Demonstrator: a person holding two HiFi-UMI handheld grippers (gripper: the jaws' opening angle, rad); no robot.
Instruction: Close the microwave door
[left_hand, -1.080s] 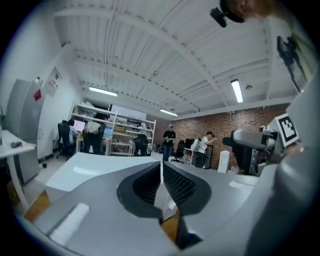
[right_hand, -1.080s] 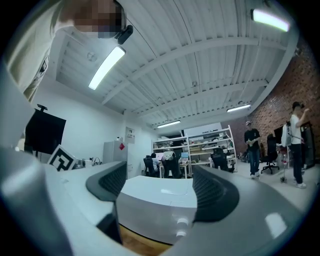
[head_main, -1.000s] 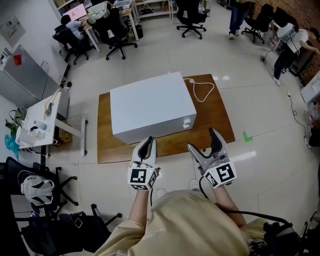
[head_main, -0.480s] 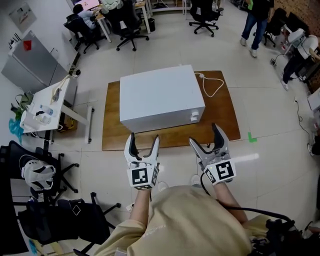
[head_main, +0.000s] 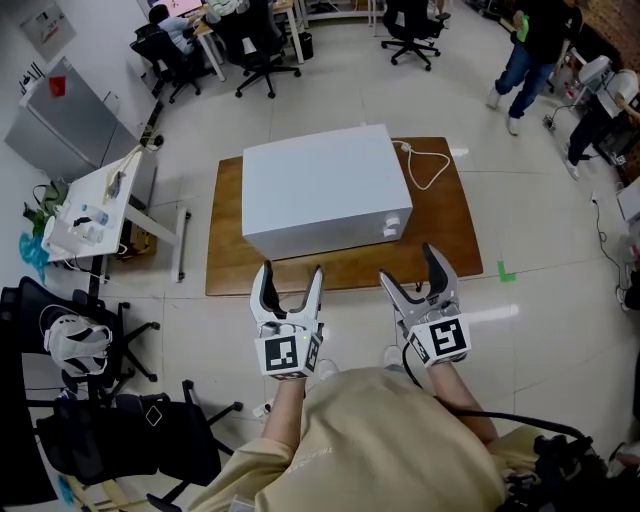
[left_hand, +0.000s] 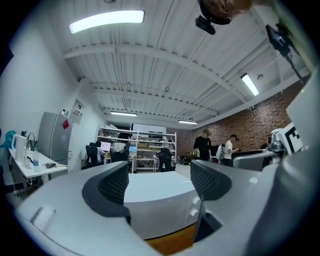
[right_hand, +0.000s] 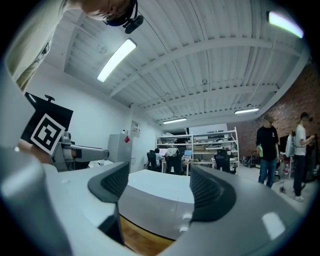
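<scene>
Microwave shut, both hand-held grippers spread and empty.
Head view: the microwave (head_main: 320, 190) sits mid-frame on the brown worktop (head_main: 440, 240), with its door flush. I see my left hand-held gripper (head_main: 290, 275) and right hand-held gripper (head_main: 410, 268) just below its front, not touching it. Left gripper view: the jaws have just been opening and stand wide with nothing between them, the microwave's front low centre beyond. Right gripper view: jaws wide apart and empty, microwave low centre.
</scene>
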